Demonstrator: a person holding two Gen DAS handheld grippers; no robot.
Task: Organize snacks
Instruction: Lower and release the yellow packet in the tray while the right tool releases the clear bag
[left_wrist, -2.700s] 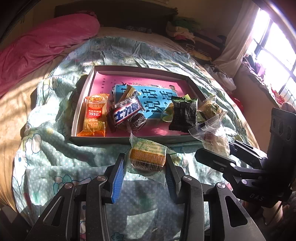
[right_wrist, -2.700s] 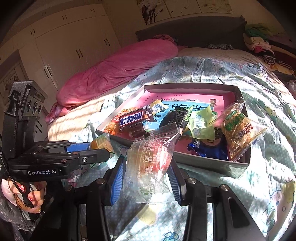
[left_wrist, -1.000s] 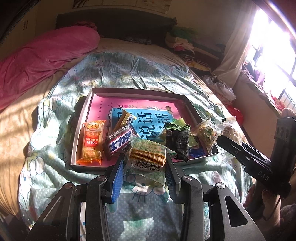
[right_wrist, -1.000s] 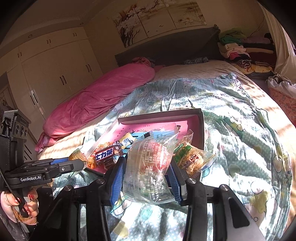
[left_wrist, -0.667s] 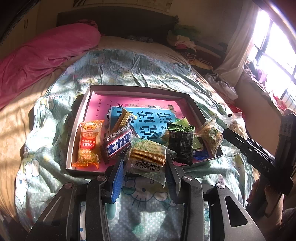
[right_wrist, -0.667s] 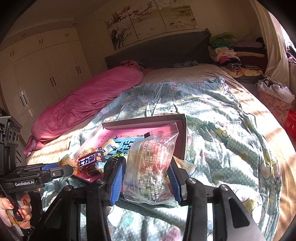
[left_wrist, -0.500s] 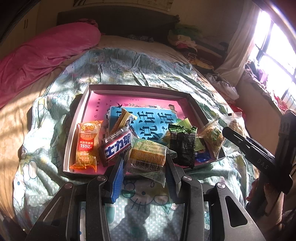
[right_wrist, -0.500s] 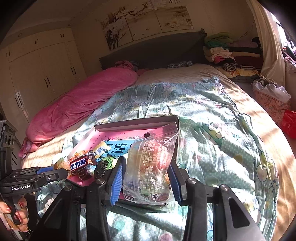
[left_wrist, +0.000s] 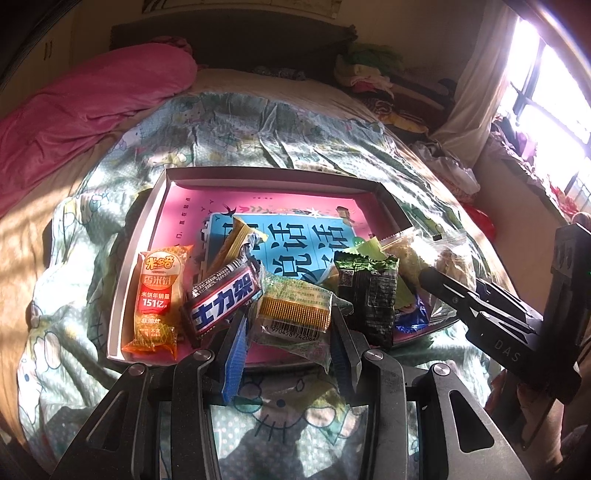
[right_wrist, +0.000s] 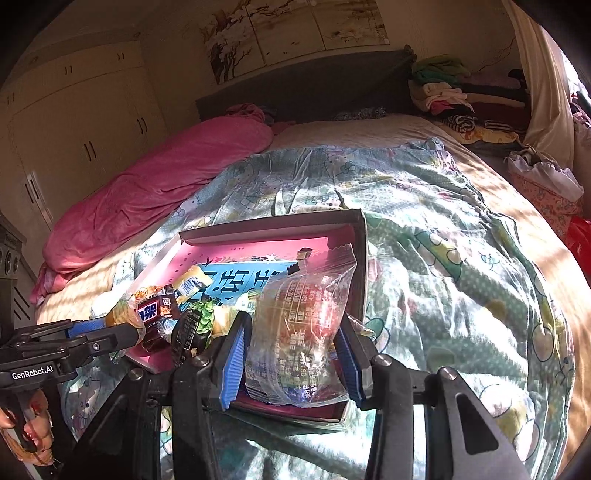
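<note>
Pinching a clear-wrapped pastry (left_wrist: 293, 314), the left tongs (left_wrist: 286, 328) hold it just above the near edge of the grey tray (left_wrist: 136, 258), its barcode end toward the camera. The packet sits between the blue-padded fingers, touching both. Inside the tray, from left to right, lie an orange rice-cracker pack (left_wrist: 157, 299), a dark chocolate bar (left_wrist: 221, 299) with white characters, a gold-wrapped snack (left_wrist: 236, 240) propped behind it, and a dark green seaweed pack (left_wrist: 369, 295) standing up against a pale green wrapper. All rest on a pink and blue book (left_wrist: 295, 240) that lines the tray's floor.

The right tongs (right_wrist: 291, 354) are closed on a clear plastic snack bag (right_wrist: 306, 325) with printed text, held upright over the tray's right near corner (right_wrist: 360, 258). In the left wrist view the right tongs (left_wrist: 436, 275) reach in from the right with that bag beside another clear packet (left_wrist: 402, 251) at the tray's right edge.

The tray sits on a green cartoon-print quilt (right_wrist: 443, 258) covering the bed, with a pink duvet (right_wrist: 166, 177) bunched along the left side.
</note>
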